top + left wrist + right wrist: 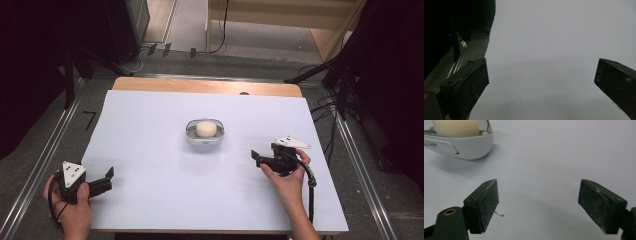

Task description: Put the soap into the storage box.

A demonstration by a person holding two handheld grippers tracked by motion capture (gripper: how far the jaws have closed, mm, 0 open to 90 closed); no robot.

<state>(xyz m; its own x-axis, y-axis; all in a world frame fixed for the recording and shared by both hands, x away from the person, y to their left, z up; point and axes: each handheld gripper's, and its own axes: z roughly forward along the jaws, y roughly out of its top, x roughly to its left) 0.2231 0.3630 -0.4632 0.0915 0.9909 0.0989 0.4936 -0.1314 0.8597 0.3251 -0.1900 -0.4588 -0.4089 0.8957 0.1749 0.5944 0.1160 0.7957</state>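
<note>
White table cover point(150, 190) spreads under everything on my screen. Next in size, my left gripper point(106, 179) sits at seven o'clock near the table's edge, jaws spread wide over bare surface. My right gripper point(258, 157) rests at four o'clock, jaws likewise spread, holding nothing. At centre stands the grey dish point(191, 133), well apart from both, toward ten o'clock from the right gripper. Inside it sits the cream round soap point(206, 128).
</note>
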